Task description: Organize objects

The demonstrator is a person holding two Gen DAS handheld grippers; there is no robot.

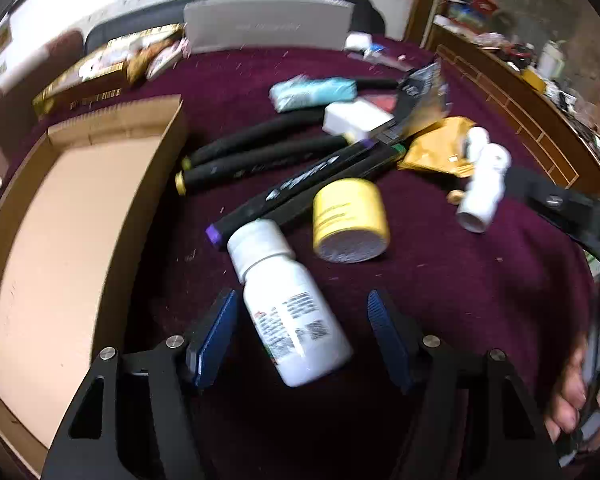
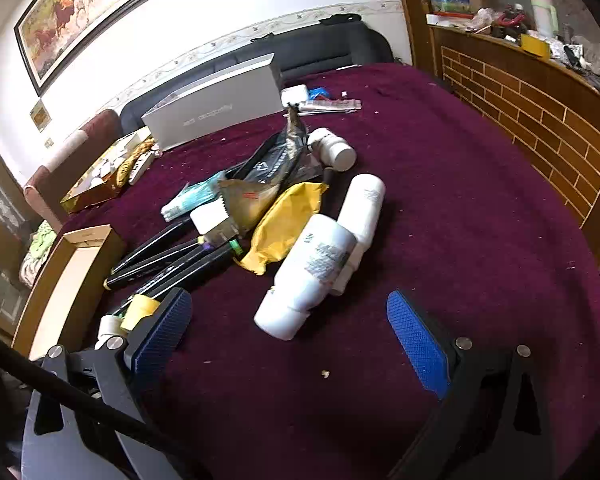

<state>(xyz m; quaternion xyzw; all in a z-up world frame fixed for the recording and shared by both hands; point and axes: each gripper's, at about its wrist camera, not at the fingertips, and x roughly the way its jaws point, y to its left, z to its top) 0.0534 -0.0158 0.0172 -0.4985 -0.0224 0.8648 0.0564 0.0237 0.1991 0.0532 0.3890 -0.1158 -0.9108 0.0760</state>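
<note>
left gripper (image 1: 302, 336): jaws standing apart around a white pill bottle (image 1: 290, 304), pads on either side but gaps showing on both, so not clamping; bottle looks to be lying loose on the cloth, cap pointing away from the camera

why: probably lining up a squeeze across the bottle's body, the part least likely to roll out

right gripper (image 2: 290, 332): jaws spreading as wide as they go, nothing between them but cloth; a second white bottle (image 2: 306, 276) is lying just ahead, cap end toward the pads

why: looks like it is waiting its turn, aiming at the nearest bottle

cardboard box (image 1: 60, 264): open, nothing inside, sitting at the table's left edge, just beside the left gripper; likely the place things are going

pile: yellow tub (image 1: 350, 220) on its side just beyond the pill bottle, black markers (image 1: 260, 160) fanning out behind it, yellow packet (image 2: 282, 224), teal pack (image 1: 314, 92) and dark foil pouch (image 2: 276, 160) heaped mid-table; nothing boxed yet

surface: maroon cloth (image 2: 440, 208), fuzzy, crumb-flecked; round bottles could roll on it

room: grey box (image 2: 216, 108) at the far edge, dark sofa behind, framed painting (image 2: 100, 8) on a white wall, cluttered brick-pattern counter (image 2: 540, 112) along the right

blur: left view smearing, labels unreadable
</note>
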